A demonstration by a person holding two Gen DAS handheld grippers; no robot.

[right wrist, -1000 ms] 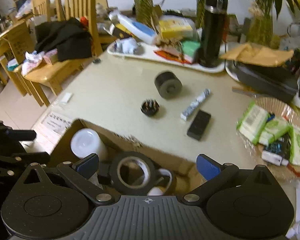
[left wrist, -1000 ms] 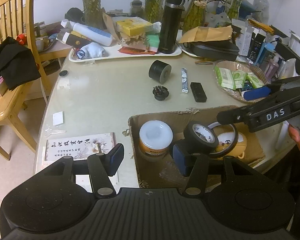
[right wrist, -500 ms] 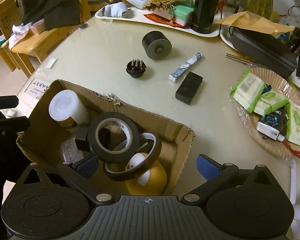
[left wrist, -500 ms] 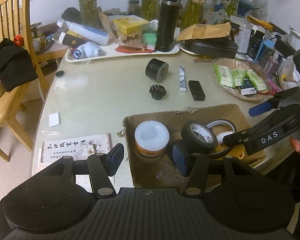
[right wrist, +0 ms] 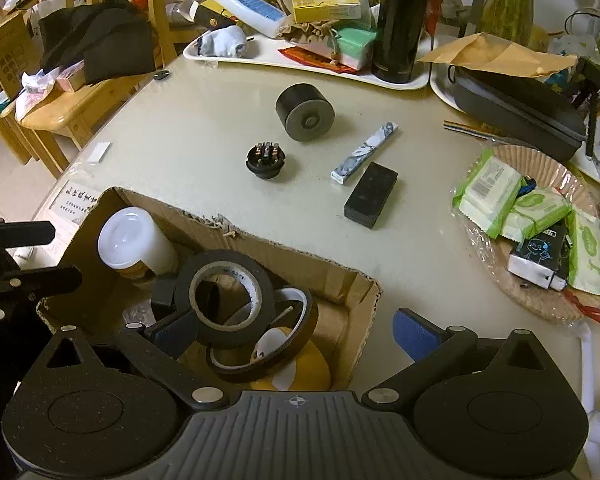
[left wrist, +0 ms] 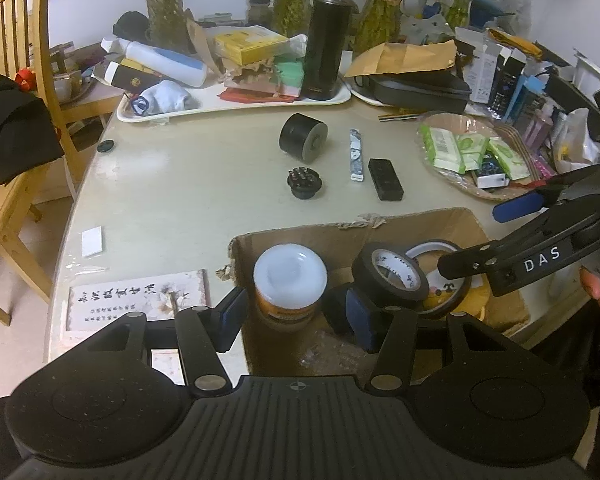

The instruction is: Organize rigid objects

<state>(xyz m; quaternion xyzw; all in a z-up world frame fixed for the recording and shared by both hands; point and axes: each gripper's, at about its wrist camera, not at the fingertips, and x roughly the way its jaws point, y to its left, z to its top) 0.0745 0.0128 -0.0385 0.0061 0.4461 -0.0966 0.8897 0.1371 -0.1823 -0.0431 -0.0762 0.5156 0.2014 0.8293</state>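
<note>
Tape roll [right wrist: 224, 292] is leaning on stuff inside the cardboard box [right wrist: 352, 280], right claw [right wrist: 296, 328] open and empty above it. Left claw [left wrist: 296, 314] open too. Black block [right wrist: 371, 194] waits on the bench [right wrist: 180, 136]; sloppy drop-in could topple that roll.

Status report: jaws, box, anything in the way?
Left gripper open, empty. Right gripper open above cardboard box. Black tape roll rests inside. Nothing blocks black block on table.

In the box [right wrist: 352, 280] lie a jar [right wrist: 134, 242] and tape rolls [right wrist: 224, 282]; beyond it on the table [right wrist: 188, 132], a cylinder [right wrist: 305, 112].
</note>
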